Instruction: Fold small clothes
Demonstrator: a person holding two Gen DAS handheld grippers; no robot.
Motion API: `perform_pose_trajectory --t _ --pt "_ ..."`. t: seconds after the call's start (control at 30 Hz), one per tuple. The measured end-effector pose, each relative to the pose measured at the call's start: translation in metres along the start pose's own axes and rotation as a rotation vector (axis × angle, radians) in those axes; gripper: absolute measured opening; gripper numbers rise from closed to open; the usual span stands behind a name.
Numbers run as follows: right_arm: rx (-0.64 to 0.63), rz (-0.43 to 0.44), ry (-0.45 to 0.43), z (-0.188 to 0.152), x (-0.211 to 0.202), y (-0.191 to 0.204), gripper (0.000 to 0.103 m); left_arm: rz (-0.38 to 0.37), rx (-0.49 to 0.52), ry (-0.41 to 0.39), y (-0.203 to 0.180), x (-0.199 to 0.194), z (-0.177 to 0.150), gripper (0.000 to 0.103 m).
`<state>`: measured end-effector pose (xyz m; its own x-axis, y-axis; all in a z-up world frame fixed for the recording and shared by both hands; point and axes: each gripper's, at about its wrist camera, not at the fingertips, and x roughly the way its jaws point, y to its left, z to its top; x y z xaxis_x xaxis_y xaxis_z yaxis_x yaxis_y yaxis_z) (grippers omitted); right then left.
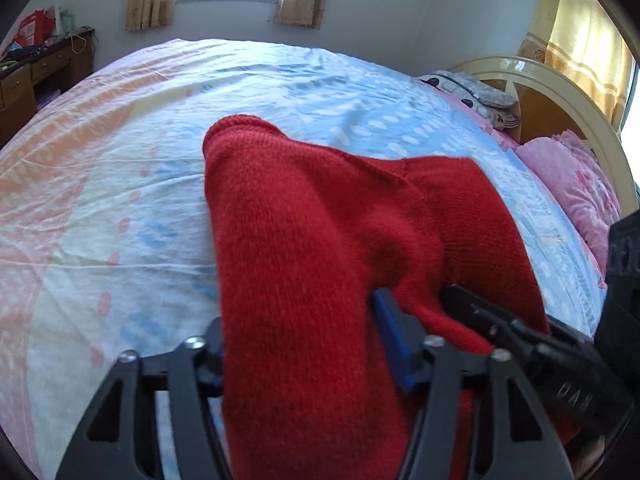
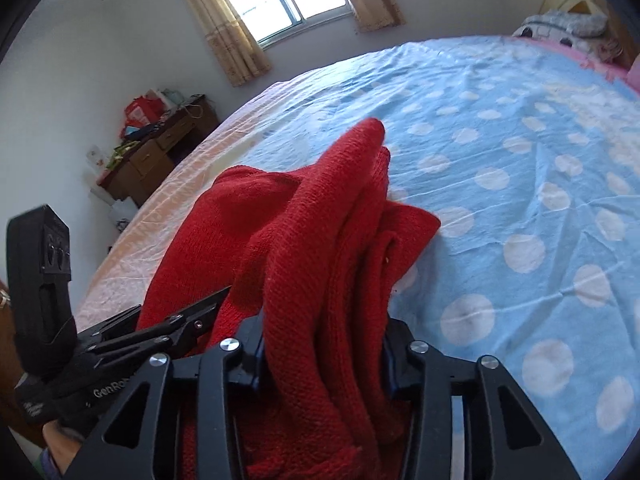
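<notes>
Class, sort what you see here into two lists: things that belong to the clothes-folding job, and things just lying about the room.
Belongs to the job:
- red knitted garment
- left gripper, shut on the garment
- right gripper, shut on the garment
- bed sheet, the folding surface

Lying about:
- wooden desk with clutter
- pink pillow
- curtains
- headboard

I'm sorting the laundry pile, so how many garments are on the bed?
1: a red knit sweater, bunched mid-bed on the dotted sheet, gripped by the left tool and right tool. Its folds could hide another.
</notes>
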<state>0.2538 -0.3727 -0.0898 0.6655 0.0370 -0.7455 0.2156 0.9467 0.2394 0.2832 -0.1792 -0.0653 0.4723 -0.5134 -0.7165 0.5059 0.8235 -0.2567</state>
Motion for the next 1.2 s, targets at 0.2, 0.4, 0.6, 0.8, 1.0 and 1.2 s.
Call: perform_pose_trajectory --t 0.2,0.4,0.6,0.8,1.0,1.2 --pt "0.009 0.094 -0.053 -0.015 -0.052 0.028 0.040 -0.059 -0.060 -0.002 0.004 -0.033 -0.014 0.041" --pt "-0.022 0.161 -0.061 -0.040 -0.085 0.064 0.040 -0.021 -0.082 -0.063 0.011 -0.083 -0.040 0.041" --pt "-0.058 0.253 -0.049 -0.058 -0.097 0.107 0.040 0.009 -0.166 -0.095 0.047 -0.127 -0.064 0.041" --pt "-0.120 0.322 -0.021 -0.071 -0.094 0.159 0.040 0.079 -0.231 -0.133 0.085 -0.163 -0.083 0.041" --pt "-0.184 0.384 0.008 -0.082 -0.086 0.212 0.040 0.140 -0.297 -0.164 0.121 -0.191 -0.097 0.041" --pt "-0.245 0.447 0.044 -0.093 -0.072 0.259 0.040 0.213 -0.355 -0.192 0.161 -0.213 -0.110 0.041"
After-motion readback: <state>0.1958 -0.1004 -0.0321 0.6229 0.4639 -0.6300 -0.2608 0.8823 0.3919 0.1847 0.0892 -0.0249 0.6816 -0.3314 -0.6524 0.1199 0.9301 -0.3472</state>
